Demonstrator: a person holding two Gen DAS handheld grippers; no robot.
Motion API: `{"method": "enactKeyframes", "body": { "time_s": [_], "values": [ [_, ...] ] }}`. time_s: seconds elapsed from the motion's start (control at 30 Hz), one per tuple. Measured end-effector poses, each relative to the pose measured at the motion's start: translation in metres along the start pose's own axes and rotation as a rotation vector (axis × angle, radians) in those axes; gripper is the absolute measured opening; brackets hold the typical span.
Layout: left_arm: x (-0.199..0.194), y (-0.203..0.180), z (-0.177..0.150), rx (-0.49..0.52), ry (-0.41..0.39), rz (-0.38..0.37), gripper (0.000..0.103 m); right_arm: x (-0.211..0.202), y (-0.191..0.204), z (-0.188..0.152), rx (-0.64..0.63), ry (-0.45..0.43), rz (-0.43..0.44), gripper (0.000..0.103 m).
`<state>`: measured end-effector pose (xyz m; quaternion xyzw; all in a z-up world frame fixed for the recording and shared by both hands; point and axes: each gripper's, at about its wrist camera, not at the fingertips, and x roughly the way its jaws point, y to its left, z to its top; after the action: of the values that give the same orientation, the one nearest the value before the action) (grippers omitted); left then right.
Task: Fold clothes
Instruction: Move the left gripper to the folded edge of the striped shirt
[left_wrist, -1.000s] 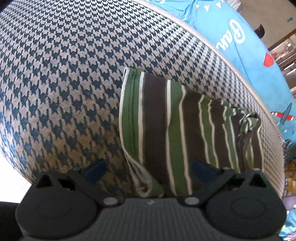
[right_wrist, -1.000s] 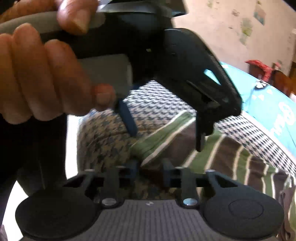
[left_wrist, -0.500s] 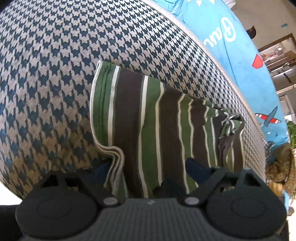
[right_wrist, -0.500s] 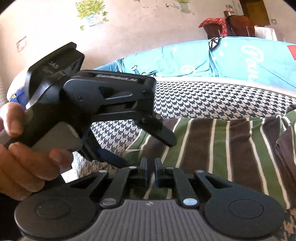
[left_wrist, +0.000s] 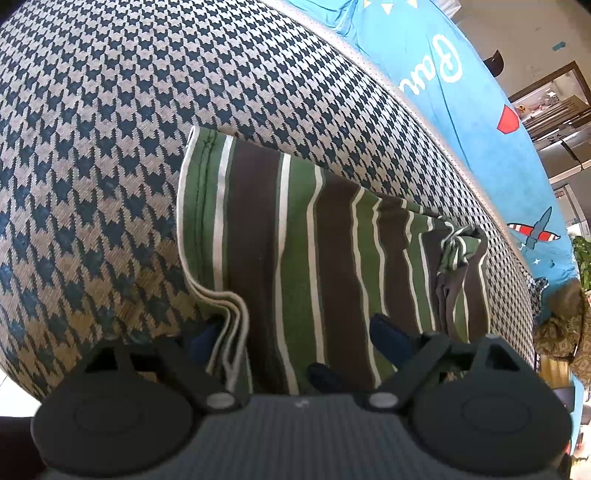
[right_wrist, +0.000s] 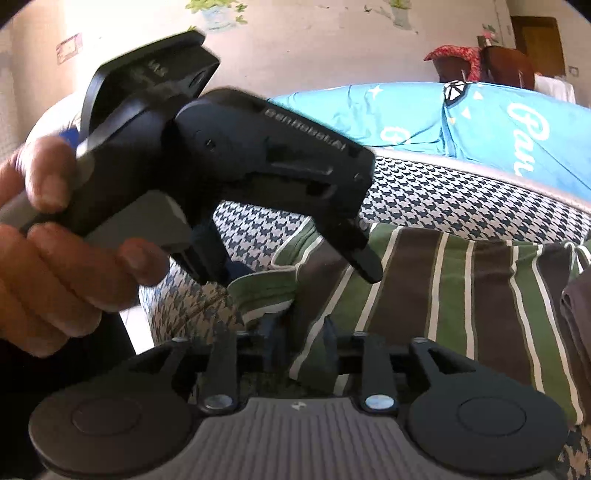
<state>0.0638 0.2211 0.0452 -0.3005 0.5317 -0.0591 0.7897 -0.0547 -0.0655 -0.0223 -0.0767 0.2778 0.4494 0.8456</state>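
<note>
A folded garment striped green, brown and white lies on a houndstooth cushion. My left gripper stands wide open, its blue pads either side of the garment's near folded edge without pressing it. In the right wrist view a hand holds the left gripper over the garment's left corner. My right gripper sits low at the near edge of the garment. Its jaws are opening, and a fold of the cloth hangs loose between them.
A blue sheet with white lettering runs behind the cushion. The garment's far end is bunched up. A red cloth on a chair and a wooden door stand by the far wall.
The right gripper's jaws, shut on the garment's edge before, have parted, and its view has rolled level. The left gripper has slid along the garment's near edge and narrowed slightly.
</note>
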Motion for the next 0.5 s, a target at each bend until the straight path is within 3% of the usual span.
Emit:
{"method": "enactKeyframes", "body": {
  "time_s": [0.13, 0.3, 0.5],
  "values": [
    [-0.006, 0.004, 0.003, 0.006, 0.004, -0.005, 0.089, 0.000, 0.007, -0.003, -0.060, -0.005, 0.006, 0.043],
    [-0.034, 0.009, -0.046, 0.003, 0.005, -0.018, 0.090, -0.004, 0.020, -0.003, -0.152, -0.019, 0.048, 0.056],
    [-0.043, -0.004, -0.060, 0.019, 0.009, -0.015, 0.090, 0.026, 0.029, -0.010, -0.253, 0.004, -0.024, 0.057]
  ]
}}
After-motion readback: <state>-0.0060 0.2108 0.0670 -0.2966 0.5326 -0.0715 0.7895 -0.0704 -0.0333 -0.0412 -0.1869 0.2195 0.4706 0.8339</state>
